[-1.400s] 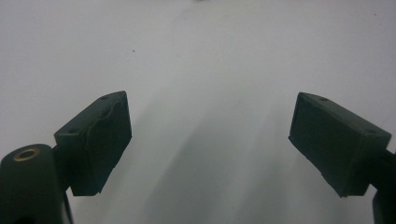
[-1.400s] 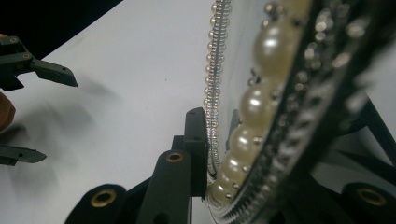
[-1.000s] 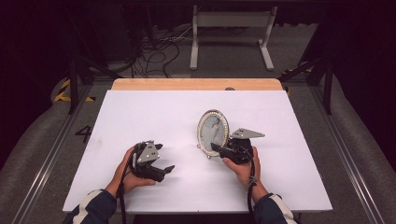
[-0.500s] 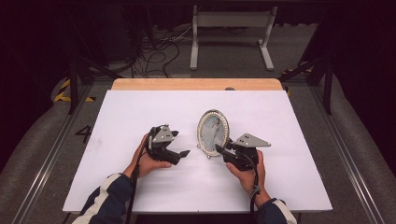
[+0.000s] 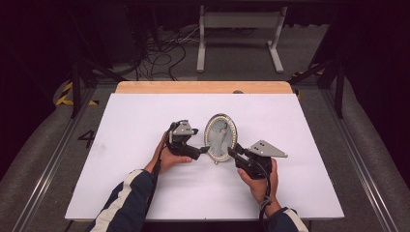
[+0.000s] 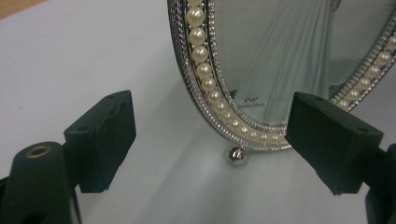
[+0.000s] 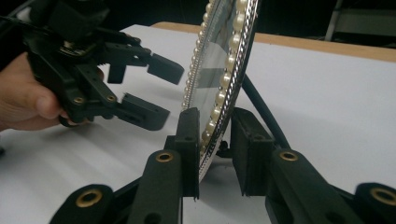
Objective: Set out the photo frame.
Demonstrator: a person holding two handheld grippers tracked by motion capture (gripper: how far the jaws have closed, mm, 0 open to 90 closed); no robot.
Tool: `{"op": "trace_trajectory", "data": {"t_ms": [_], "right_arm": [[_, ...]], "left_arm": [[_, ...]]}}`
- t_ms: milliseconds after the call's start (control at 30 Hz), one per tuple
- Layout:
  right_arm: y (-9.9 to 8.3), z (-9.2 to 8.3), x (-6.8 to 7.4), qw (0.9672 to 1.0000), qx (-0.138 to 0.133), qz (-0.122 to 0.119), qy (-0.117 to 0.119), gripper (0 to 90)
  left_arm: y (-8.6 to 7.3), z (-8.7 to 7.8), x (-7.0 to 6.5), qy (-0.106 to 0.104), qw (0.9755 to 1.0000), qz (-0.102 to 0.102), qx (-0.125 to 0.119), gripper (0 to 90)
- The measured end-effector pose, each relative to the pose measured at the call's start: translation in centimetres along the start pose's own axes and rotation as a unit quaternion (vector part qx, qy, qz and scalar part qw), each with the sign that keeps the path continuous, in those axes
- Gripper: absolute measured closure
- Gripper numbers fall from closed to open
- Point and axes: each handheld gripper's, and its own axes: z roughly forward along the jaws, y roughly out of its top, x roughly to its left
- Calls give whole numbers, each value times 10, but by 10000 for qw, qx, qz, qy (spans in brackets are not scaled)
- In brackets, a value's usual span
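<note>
Left gripper [image 5: 202, 150] has moved right, now just left of the oval pearl-rimmed frame [image 5: 221, 137]; jaws wide, nothing held. Frame upright, mid-table [image 5: 145, 116]. Right gripper [image 5: 232, 152], jaws just closing, clamps its lower rim.

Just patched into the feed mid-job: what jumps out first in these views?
The oval pearl-rimmed picture frame standing upright mid-table grabs the eye, bright against the white table. The right gripper straddles its lower edge, one jaw on each face, and its jaws have just been closing; whether the pads press yet is hard to tell. The left gripper sits at the frame's other side with jaws open, the frame's bottom rim and a small silver ball foot between them.
</note>
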Motion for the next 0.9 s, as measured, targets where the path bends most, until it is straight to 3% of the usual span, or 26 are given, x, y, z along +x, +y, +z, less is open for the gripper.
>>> {"op": "trace_trajectory", "data": {"t_ms": [133,333,500,700,833,900], "right_arm": [[2,-3,2,9998,-149,-25,-93,756],[4,-2,1,9999,-69,-2,-89,766],[3,-1,0,10000,-25,40,-81,769],[4,1,-6,9999,15,147,-38,776],[5,3,-6,9999,20,144,-52,777],[5,6,-6,9999,15,132,-56,782]], "left_arm": [[4,8,-1,-108,9999,-17,-105,207],[5,11,-3,-360,9993,9,-128,315],[3,6,-1,-400,9991,-118,-121,390],[3,-1,-1,-371,9993,-25,0,435],[1,-7,1,-216,9997,-17,84,512],[-1,-10,1,-276,9996,-54,55,557]]}}
